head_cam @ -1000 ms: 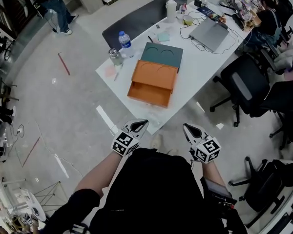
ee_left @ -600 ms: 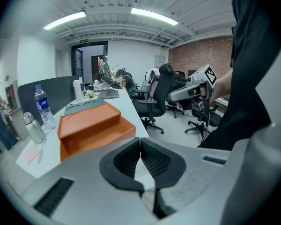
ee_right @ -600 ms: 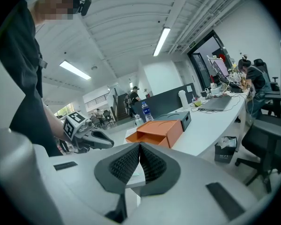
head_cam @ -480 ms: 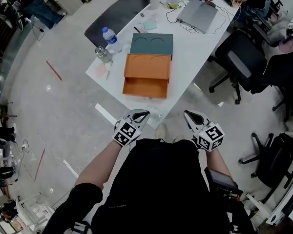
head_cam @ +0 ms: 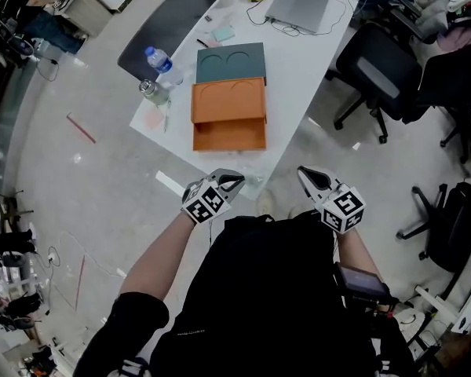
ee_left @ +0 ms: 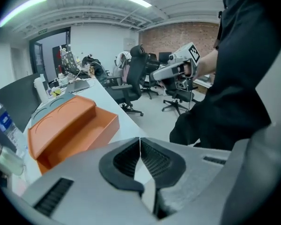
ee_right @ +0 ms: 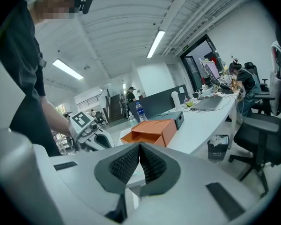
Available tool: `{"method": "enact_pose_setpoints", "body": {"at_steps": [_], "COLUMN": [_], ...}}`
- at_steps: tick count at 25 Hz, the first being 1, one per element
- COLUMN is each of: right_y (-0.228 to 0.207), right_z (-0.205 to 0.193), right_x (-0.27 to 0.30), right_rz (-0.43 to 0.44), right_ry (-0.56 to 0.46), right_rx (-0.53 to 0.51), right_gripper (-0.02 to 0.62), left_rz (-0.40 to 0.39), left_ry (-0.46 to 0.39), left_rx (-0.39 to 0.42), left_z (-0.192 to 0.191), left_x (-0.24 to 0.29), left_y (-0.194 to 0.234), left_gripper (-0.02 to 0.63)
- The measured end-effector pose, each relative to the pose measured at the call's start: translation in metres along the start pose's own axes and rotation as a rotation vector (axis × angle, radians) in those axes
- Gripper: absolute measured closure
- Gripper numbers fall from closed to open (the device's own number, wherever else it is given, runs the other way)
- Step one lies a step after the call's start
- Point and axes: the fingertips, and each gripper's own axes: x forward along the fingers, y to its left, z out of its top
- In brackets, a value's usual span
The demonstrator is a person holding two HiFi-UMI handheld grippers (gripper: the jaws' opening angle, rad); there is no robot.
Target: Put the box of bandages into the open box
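Note:
An orange box (head_cam: 228, 104) lies on the white table (head_cam: 298, 69) with its open tray (head_cam: 229, 137) facing me; it also shows in the left gripper view (ee_left: 68, 123) and the right gripper view (ee_right: 152, 131). A small pale thing (head_cam: 253, 181) sits at the table's near corner; I cannot tell what it is. My left gripper (head_cam: 232, 180) and right gripper (head_cam: 305, 173) hover side by side short of the table's near edge, both shut with nothing between the jaws. The shut jaws fill the gripper views, the left gripper (ee_left: 140, 142) and the right gripper (ee_right: 139, 148).
A dark green box (head_cam: 230, 61) lies behind the orange one. A water bottle (head_cam: 158, 60) and a jar (head_cam: 150, 91) stand at the table's left edge, a laptop (head_cam: 298, 6) at the far end. Black office chairs (head_cam: 377, 73) stand to the right, a bin (ee_right: 219, 143) beside the table.
The table and boxes have shifted up and left in the head view. Both grippers stay shut and held in front of the body.

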Motion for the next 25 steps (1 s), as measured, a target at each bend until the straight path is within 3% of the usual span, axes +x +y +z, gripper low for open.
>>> {"method": "enact_pose_setpoints", "body": {"at_steps": [14,18,25], "right_y": [-0.008,-0.007,-0.008], "right_z": [-0.014,-0.02,-0.03], "right_x": [-0.007,-0.01,-0.016], "right_rz": [-0.056,-0.071,-0.104], "right_ry": [-0.013,-0.021,-0.021], "right_rx": [0.035,0.057,0.078], "right_gripper": [0.569,0.569,0.569], "left_rz": [-0.104,-0.123,-0.141], "left_ry": [0.197,0.267,0.393], "left_rx": [0.263,0.322,0.353], "left_z": [-0.005,-0.013,-0.03], "left_x": [0.03,0.037,0.05], "left_y": [0.003,0.001,0.009], "left_gripper": [0.591,0.53,0.494]}}
